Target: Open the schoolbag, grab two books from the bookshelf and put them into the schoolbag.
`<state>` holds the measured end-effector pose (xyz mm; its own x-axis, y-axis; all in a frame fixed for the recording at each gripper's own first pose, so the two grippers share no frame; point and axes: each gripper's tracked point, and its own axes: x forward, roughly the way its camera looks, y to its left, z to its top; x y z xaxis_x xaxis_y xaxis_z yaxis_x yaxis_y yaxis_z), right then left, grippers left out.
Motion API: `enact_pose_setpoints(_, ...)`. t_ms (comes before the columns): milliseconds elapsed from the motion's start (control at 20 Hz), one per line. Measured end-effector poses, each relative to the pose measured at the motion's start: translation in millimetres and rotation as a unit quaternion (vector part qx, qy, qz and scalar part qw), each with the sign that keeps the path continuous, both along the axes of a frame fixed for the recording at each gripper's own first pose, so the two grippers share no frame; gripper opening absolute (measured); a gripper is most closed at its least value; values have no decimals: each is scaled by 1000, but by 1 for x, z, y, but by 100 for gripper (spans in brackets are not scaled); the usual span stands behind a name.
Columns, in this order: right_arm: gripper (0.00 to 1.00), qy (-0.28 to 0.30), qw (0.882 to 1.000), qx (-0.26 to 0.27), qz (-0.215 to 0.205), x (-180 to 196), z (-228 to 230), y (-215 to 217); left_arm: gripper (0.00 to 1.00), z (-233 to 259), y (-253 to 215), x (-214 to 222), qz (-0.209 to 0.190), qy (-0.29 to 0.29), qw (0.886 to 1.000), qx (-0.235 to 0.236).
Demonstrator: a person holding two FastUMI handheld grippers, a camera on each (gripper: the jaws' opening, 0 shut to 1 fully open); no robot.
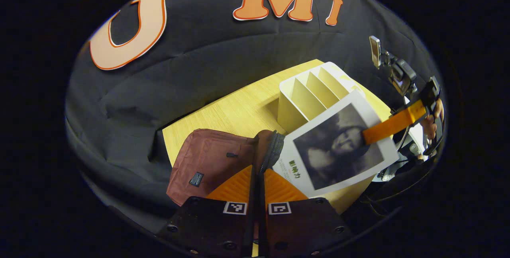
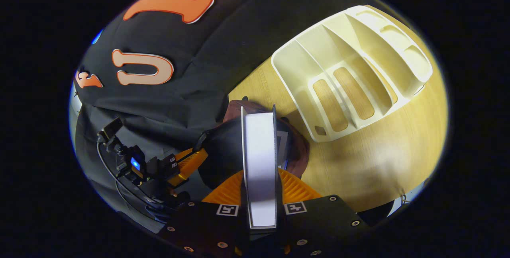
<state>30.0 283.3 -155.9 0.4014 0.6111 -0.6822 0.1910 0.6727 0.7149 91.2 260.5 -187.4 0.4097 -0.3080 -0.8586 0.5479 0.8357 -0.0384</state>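
1. On the pale wooden worktop [image 1: 239, 110], against the black cloth wall, lies a maroon schoolbag [image 1: 207, 162] with a small dark label patch on its front.
2. At the bottom of the left gripper view, the left tool [image 1: 257, 178] has its two fingers drawn together on the zippered edge of the schoolbag's opening, pinching the dark rim between them.
3. Just beside that opening, a book [image 1: 338, 146] with a white border and a dark monochrome cover picture hangs tilted, its lower corner at the mouth of the bag.
4. Farther off in the same view, the right tool [image 1: 368, 134] grips the book's upper right part; one long finger lies across the cover, and a hand [image 1: 432, 120] holds the device behind it.
5. Behind the book stands a cream bookshelf [image 1: 306, 90] with slanted dividers; the slots that can be seen hold nothing.
6. Seen from the right gripper view, the right tool is clamped on the book [image 2: 259, 166], whose page edge runs straight up between the fingers.
7. Beyond the book's far end, the schoolbag [image 2: 297, 146] shows its dark open interior and maroon rim.
8. Left of it in this view, the left tool [image 2: 201, 152] reaches to the bag's edge.
9. Upper right in this view, the bookshelf [image 2: 350, 67] rests on the worktop [image 2: 378, 154], well apart from the bag.
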Motion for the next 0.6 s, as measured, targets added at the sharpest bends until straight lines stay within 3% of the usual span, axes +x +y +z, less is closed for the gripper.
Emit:
enact_pose_setpoints(300, 27, 22, 999, 7, -23, 3, -51, 53, 6, 6, -5, -2, -3, -4, 1000, -3)
enact_pose_setpoints(600, 27, 9, 999, 29, -40, 21, -64, 91, 6, 10, -11, -9, -15, -9, 1000, -8)
